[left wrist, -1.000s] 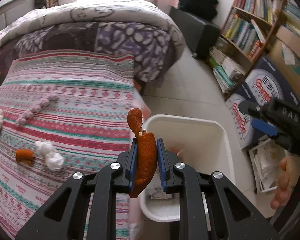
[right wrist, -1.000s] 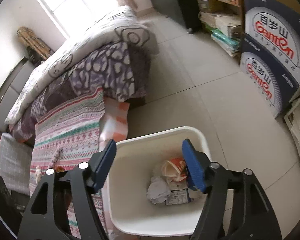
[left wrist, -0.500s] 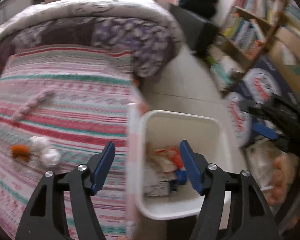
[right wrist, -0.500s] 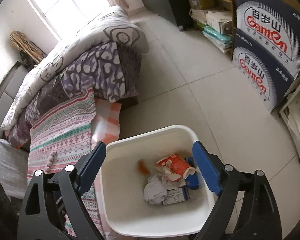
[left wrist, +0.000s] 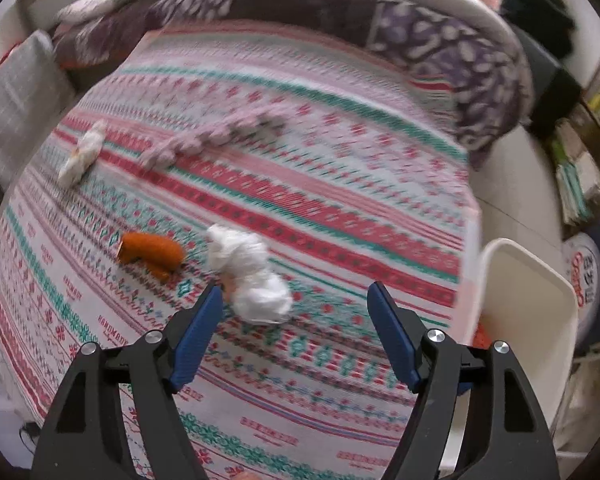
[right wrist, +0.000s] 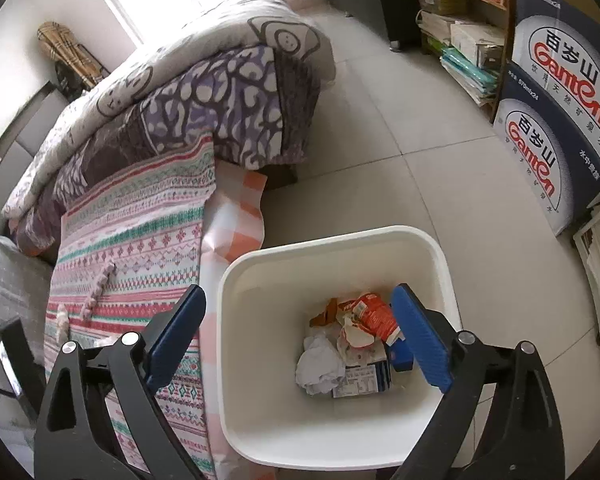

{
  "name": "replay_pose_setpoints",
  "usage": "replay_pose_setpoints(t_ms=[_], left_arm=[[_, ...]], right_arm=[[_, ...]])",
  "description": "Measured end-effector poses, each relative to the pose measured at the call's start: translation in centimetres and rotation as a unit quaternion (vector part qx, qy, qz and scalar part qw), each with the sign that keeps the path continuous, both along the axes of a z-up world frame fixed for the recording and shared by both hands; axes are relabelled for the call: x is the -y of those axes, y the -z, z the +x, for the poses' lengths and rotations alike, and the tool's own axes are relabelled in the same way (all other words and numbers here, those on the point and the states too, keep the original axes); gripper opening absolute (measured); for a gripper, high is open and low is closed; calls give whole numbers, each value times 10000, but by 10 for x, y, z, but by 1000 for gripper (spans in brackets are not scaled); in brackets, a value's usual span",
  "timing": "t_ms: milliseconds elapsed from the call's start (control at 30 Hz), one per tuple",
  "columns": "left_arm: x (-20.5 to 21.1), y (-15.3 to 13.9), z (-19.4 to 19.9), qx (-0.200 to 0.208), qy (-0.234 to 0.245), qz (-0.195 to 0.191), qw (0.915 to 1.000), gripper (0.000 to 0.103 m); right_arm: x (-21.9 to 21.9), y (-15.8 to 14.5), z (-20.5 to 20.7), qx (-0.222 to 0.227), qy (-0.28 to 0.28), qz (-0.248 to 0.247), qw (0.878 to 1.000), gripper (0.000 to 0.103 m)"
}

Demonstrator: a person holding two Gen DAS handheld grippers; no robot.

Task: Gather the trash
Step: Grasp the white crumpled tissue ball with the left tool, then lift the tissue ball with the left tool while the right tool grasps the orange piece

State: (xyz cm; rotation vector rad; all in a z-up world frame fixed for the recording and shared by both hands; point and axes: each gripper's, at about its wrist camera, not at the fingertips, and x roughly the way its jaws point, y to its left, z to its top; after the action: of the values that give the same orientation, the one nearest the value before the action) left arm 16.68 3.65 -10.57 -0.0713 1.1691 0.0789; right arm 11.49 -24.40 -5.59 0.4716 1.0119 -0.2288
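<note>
Right wrist view: some trash is already seen in the white bin [right wrist: 440, 256], under the right gripper [right wrist: 296, 336], whose jaws have just been opening and are wide with nothing held. On the striped bedspread [left wrist: 340, 184], an orange peel [left wrist: 150, 254] at nine o'clock of the white tissue wad [left wrist: 252, 276] and a second tissue [left wrist: 82, 152] at ten o'clock are left, while the left gripper [left wrist: 294, 340], jaws just opened and empty, is held near the wad. Much of the left view is blurred, and the bin's bottom is partly hidden.

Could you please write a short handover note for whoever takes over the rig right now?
Left claw: open, empty, jaws just opened, above the bedspread near the white tissue wad.
Right claw: open, empty, jaws just widened, over the white bin.
Done: bin holds an orange peel, wrappers, tissue.
Left on the bed: tissue wad, orange peel piece, second tissue.
</note>
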Motion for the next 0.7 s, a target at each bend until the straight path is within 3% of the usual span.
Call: replay_pose_setpoints(t_ms=[433, 500, 567, 700], left_arm=[[-14, 27, 17, -298, -151, 58, 9994, 73], [-15, 31, 17, -309, -110, 70, 9994, 62], [-16, 33, 17, -324, -25, 78, 9994, 45], [-22, 29, 14, -149, 98, 64, 9998, 35]], right_arm=[[-14, 11, 5, -215, -216, -106, 9995, 94], [-17, 12, 7, -239, -244, -110, 9994, 94], [-22, 12, 9, -254, -286, -116, 9992, 94], [-38, 11, 14, -266, -453, -151, 9985, 94]])
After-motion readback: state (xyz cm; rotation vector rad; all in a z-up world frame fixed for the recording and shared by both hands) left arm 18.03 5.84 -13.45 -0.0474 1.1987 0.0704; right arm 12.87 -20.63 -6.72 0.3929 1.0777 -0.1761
